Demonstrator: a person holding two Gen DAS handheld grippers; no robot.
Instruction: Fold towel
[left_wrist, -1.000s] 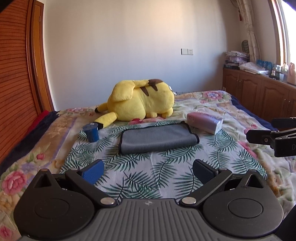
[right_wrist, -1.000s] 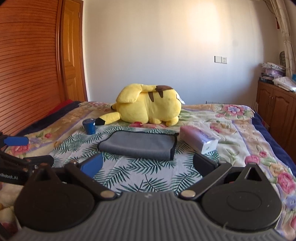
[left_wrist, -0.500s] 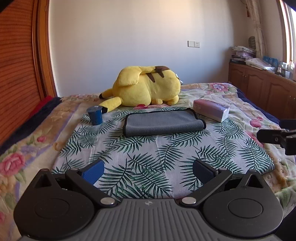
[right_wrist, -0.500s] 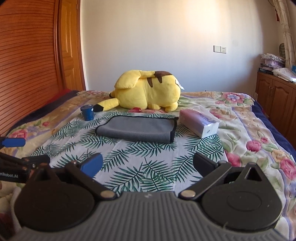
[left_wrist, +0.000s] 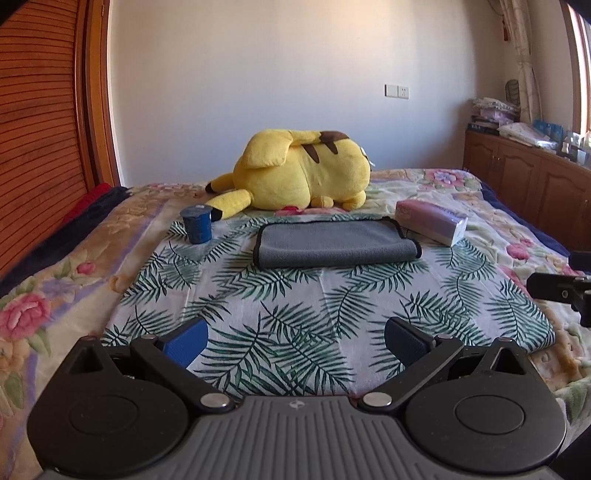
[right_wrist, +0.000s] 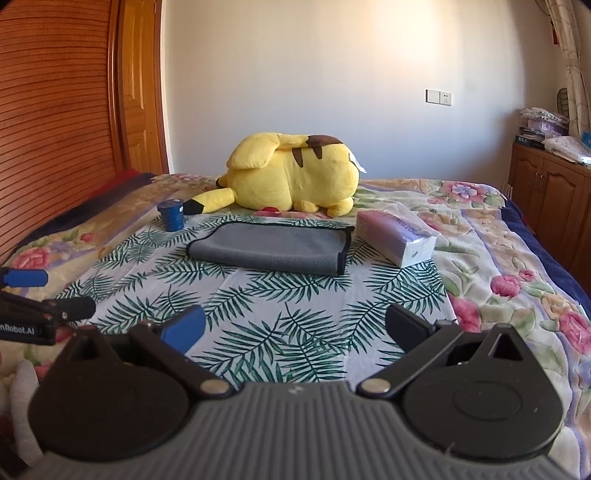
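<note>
A grey towel (left_wrist: 334, 243) with black trim lies folded in a flat rectangle on the palm-leaf cloth (left_wrist: 295, 314), in front of the plush. It also shows in the right wrist view (right_wrist: 269, 249). My left gripper (left_wrist: 295, 341) is open and empty, well short of the towel. My right gripper (right_wrist: 295, 326) is open and empty, also well back from it. Each gripper shows at the edge of the other's view: the right one (left_wrist: 565, 290), the left one (right_wrist: 40, 295).
A yellow plush toy (left_wrist: 299, 170) lies behind the towel. A blue cup (left_wrist: 197, 223) stands to its left and a tissue pack (left_wrist: 432, 221) lies to its right. A wooden wardrobe (left_wrist: 40, 129) stands left, cabinets (left_wrist: 524, 177) stand right.
Both grippers have pulled back from the towel and risen, so it looks smaller and farther away. The towel lies still. Both stay open.
</note>
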